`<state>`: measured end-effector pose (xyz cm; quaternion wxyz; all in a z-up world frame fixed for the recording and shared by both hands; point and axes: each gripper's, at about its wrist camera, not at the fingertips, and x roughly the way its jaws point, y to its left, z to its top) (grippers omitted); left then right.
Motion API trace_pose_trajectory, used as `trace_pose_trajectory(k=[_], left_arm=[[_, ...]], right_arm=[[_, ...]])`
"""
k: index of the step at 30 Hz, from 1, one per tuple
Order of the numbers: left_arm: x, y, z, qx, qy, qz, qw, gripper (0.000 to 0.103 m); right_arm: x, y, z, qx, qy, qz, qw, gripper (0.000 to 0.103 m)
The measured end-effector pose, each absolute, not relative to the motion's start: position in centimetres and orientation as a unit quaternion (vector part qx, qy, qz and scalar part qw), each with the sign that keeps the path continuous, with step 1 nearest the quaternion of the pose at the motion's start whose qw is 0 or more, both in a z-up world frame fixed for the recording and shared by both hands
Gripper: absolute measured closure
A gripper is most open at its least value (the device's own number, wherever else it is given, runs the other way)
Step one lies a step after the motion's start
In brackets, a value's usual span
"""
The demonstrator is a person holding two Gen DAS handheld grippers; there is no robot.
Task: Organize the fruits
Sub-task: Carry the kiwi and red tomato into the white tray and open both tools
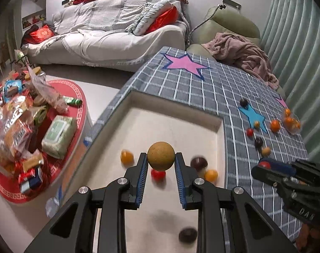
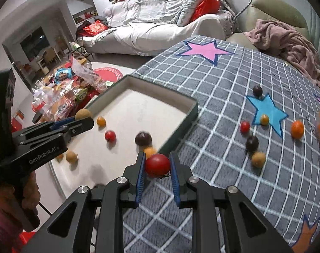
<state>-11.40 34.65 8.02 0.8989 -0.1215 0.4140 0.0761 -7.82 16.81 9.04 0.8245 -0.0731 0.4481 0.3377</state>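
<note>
My left gripper (image 1: pixel 161 164) is shut on a tan round fruit (image 1: pixel 161 155) and holds it over the shallow white tray (image 1: pixel 181 113). In the tray lie an orange fruit (image 1: pixel 126 156), a red one (image 1: pixel 158 174), dark ones (image 1: pixel 199 162) and another orange one (image 1: pixel 211 175). My right gripper (image 2: pixel 156 167) is shut on a red round fruit (image 2: pixel 157 164) just at the tray's near right edge (image 2: pixel 176 135). Several loose fruits lie on the checked cloth, among them an orange one (image 2: pixel 297 129), a dark one (image 2: pixel 252 143) and a tan one (image 2: pixel 258 159).
The table wears a grey checked cloth (image 2: pixel 212 84) with star patches. A low red round table (image 1: pixel 61 139) heaped with snack packets stands to the left. A white sofa (image 1: pixel 109 40) and an armchair with a pink blanket (image 1: pixel 240 50) lie behind.
</note>
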Motion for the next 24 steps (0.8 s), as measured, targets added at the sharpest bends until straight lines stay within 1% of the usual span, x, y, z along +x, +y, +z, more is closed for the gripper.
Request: trace_pose_trajectory(k=[3,13,24], left_arm=[[-9.1,35.1,8.1,-0.124,0.42,0.081,0.895,0.076],[-3.1,35.1,5.3,-0.094,0.459,0.103,0.878,0.076],[-0.9,35.5,3.2,-0.088,0.484,0.116,0.863,0.076]], right_arm=[[-6.5,17.9,8.9,-0.072,0.452,0.342,0.821,0.078],[-2.2,20.9,6.8,-0.077,0.467,0.344,0.811,0.078],[-0.4,22.8,4.6,-0.105,0.469,0.341,0.808,0.078]])
